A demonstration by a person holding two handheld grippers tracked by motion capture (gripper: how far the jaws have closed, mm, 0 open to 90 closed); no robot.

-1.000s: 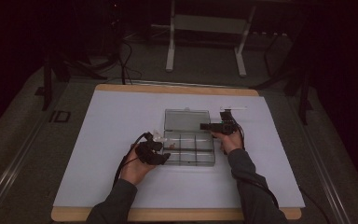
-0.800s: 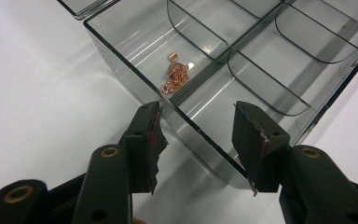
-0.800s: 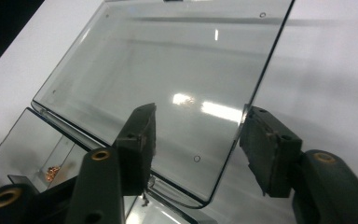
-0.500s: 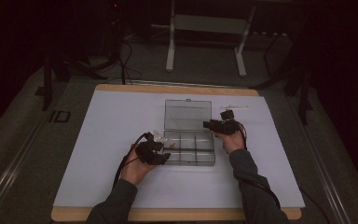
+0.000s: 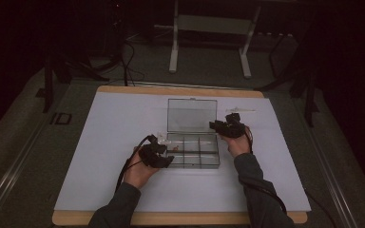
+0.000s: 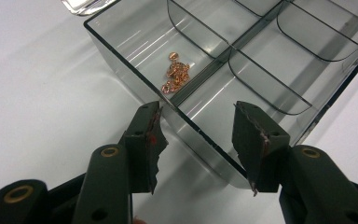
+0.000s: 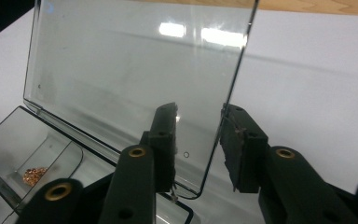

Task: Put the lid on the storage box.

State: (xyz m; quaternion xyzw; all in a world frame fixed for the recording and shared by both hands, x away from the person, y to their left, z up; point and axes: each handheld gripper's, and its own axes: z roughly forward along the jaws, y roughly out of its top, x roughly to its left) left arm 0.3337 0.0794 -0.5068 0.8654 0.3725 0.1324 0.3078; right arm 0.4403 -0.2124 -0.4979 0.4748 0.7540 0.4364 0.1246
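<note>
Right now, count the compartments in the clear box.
6, in two rows of three in the clear box. The copper chain lies in the corner compartment nearest the left gripper; the rest look empty.

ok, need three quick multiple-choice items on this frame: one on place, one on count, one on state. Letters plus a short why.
1. Where does the small coppery chain lie?
A. on the white sheet
B. in a corner compartment of the clear plastic divided box
C. between the left gripper's jaws

2. How many things lie in the box's compartments?
A. one
B. three
C. five

3. How is the box's clear hinged lid?
A. shut flat
B. taken off
C. standing open

Key: 1 B, the left gripper view shows it inside the corner compartment. 2 A, the chain alone; the other compartments are bare. 3 C, it rises upright, its edge between the right gripper jaws, which have just been closing; contact is not clear.
</note>
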